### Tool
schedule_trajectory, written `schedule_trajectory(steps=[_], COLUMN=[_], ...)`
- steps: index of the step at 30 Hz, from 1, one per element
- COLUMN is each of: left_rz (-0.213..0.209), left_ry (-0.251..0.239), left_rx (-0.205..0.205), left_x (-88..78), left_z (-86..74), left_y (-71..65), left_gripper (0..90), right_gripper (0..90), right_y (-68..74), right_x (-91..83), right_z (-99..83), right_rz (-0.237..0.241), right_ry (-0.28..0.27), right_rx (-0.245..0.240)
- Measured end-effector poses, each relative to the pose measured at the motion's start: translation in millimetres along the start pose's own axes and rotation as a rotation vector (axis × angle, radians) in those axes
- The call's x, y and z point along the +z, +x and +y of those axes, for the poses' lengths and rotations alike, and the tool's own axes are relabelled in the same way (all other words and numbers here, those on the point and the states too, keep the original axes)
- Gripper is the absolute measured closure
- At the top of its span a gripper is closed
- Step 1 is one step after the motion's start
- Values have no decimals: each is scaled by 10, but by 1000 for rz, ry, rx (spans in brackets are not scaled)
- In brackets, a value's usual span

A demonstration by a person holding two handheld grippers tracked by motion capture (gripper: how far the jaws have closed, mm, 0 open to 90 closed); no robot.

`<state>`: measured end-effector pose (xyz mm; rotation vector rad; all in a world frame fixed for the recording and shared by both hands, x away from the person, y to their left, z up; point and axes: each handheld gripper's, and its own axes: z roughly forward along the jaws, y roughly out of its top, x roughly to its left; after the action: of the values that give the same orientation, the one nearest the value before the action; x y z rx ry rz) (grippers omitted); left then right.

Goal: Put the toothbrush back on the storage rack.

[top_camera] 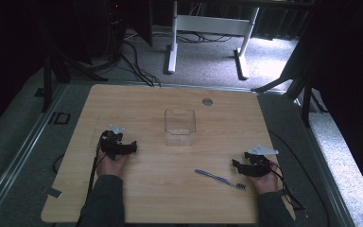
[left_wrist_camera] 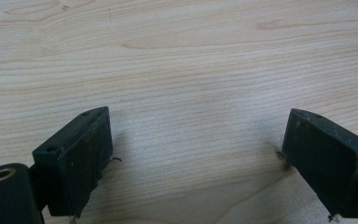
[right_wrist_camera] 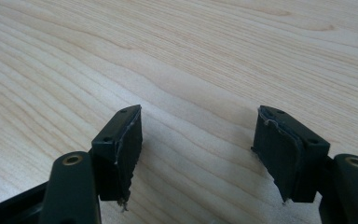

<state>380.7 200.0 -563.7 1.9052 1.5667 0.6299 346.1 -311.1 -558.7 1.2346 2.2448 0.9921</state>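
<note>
High view: toothbrush (top_camera: 219, 178) lies flat just left of right gripper (top_camera: 244, 166), long axis left-right, far from left gripper (top_camera: 123, 148), cup (top_camera: 179, 126) beyond; left gripper view, right gripper view: jaws wide apart over bare table (left_wrist_camera: 191, 60), nothing held.

Blue toothbrush (top_camera: 219, 178) lies flat on wooden table (top_camera: 142, 189), handle end toward 10 o'clock, dark bristle head toward 4 o'clock; sits approx 5 o'clock of clear plastic container (top_camera: 179, 126), which stands upright, open-topped, nr table centre.
</note>
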Motion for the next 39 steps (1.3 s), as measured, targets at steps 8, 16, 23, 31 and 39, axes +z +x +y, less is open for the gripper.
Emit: schedule_trajectory(steps=[8, 16, 23, 31, 39], left_rz=[0, 0, 0, 0, 0], left_ry=[1, 0, 0, 1, -1], left_rx=[2, 0, 0, 1, -1], left_x=[-1, 0, 0, 0, 1], left_z=[0, 0, 0, 0, 0], left_y=[1, 0, 0, 1, -1], left_gripper=[87, 87, 87, 87, 87], right_gripper=[505, 518, 543, 586, 586], right_y=[13, 132, 195, 266, 359], right_x=[-82, -227, -338, -420, -481], right_z=[-33, 85, 195, 269, 307], right_rz=[27, -11, 9, 40, 63], right_ry=[2, 8, 2, 29, 55], right_rx=[-55, -154, -175, -192, -222])
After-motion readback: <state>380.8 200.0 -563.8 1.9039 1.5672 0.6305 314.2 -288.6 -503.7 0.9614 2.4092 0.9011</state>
